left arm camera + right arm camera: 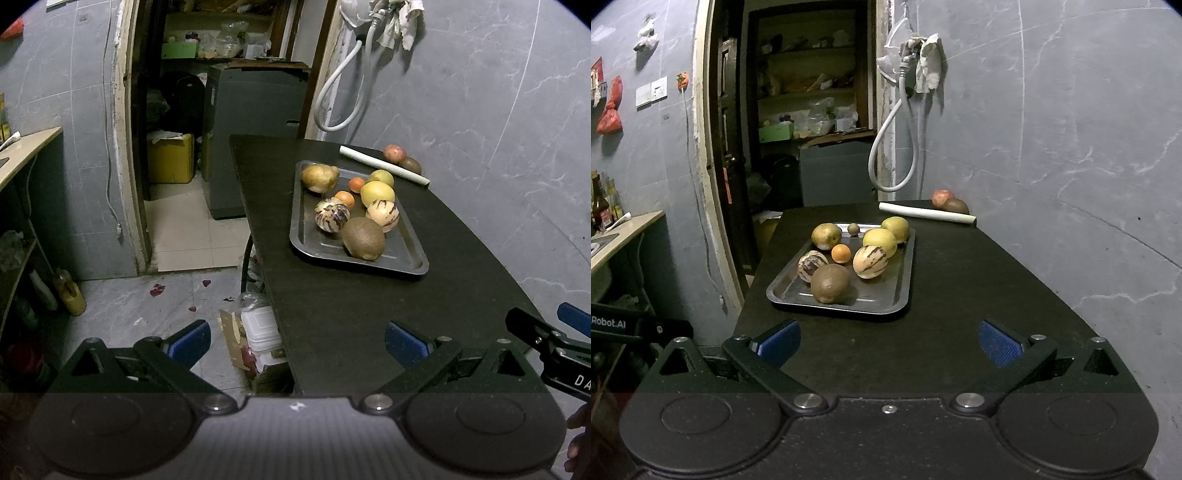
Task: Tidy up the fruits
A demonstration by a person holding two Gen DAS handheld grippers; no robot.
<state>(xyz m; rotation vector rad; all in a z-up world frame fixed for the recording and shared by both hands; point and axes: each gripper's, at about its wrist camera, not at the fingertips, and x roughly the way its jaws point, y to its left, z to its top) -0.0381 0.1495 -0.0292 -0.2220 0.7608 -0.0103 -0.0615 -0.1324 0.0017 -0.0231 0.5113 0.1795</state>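
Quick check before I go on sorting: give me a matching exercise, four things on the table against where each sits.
Things:
1. brown fruit
2. reddish fruit
3. white roll
4. left gripper

Places or states:
A. off the tray, at the far end by the wall
B. on the tray, at its near end
C. open, holding nothing
D. lying on the table between the tray and the two loose fruits

Pairs: 1-B, 2-A, 3-D, 4-C
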